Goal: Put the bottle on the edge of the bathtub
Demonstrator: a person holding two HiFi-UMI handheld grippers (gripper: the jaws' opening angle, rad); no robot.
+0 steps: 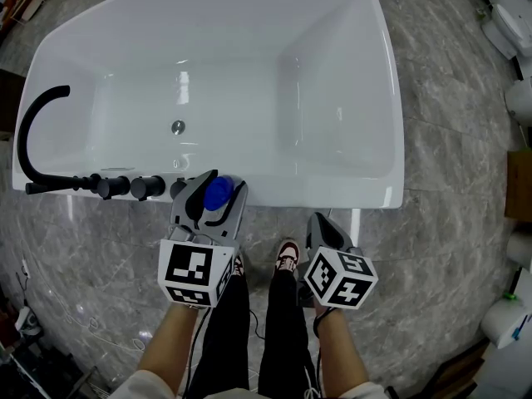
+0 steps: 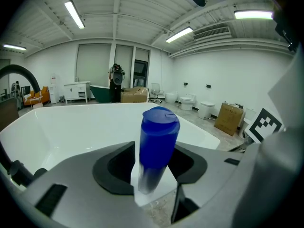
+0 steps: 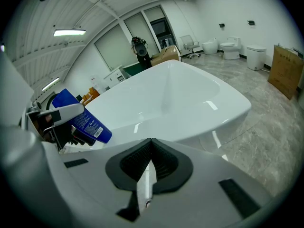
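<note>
A blue bottle (image 1: 218, 192) with a blue cap stands upright on the near rim of the white bathtub (image 1: 332, 196). My left gripper (image 1: 214, 196) straddles it. In the left gripper view the bottle (image 2: 156, 146) rises between the two dark pads with a thin strip of white rim showing on each side, so the jaws stand open around it. The right gripper view shows the same bottle (image 3: 78, 118) at far left, inside the left gripper. My right gripper (image 1: 317, 223) hangs over the floor in front of the tub, jaws closed together and empty (image 3: 151, 161).
A black curved faucet (image 1: 33, 131) and black knobs (image 1: 125, 186) sit on the tub's left rim, just left of the bottle. The drain (image 1: 178, 126) is in the basin. The person's shoes (image 1: 288, 256) stand on grey marble floor. Toilets and boxes (image 1: 519, 181) line the right side.
</note>
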